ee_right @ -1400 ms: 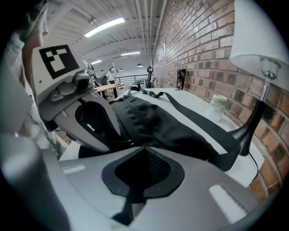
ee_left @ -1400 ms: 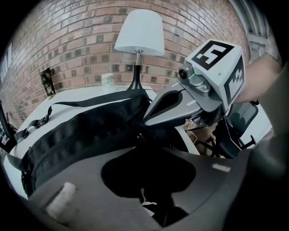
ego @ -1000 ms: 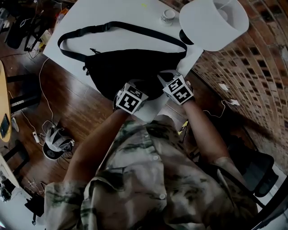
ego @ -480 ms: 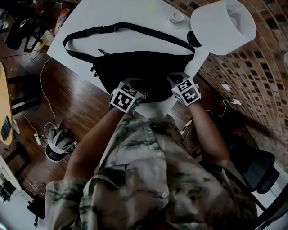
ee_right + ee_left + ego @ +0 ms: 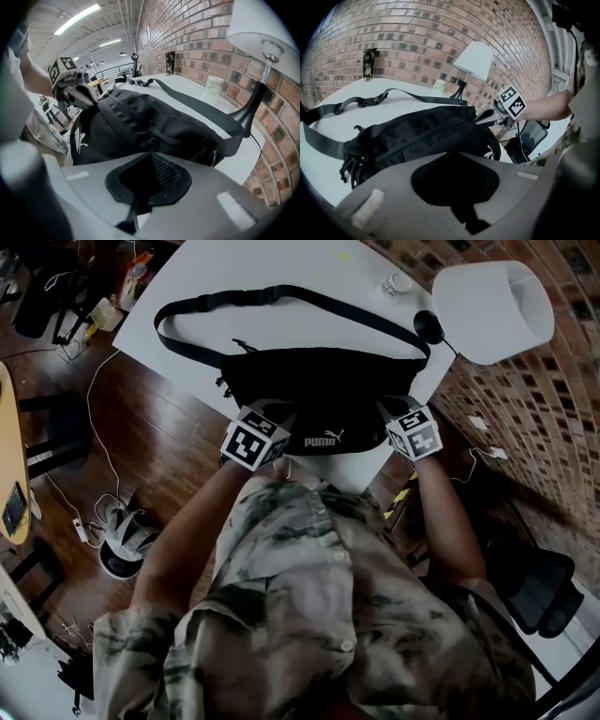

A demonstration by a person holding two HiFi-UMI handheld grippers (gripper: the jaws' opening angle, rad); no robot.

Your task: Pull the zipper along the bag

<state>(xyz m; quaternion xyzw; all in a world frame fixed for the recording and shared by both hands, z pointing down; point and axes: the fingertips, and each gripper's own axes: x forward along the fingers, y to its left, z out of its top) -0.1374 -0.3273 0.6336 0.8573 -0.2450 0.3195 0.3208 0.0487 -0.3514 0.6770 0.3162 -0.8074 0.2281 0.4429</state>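
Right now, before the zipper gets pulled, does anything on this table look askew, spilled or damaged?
Nothing stands out. The black bag lies flat on the white table, strap looped behind it, left gripper and right gripper clamped on its ends; lamp and cup stand upright.

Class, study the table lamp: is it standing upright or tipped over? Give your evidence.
Upright. The lamp has its base flat on the white table, its stem rising straight and the shade on top.

Black bag [image 5: 319,390] on white table [image 5: 281,268]
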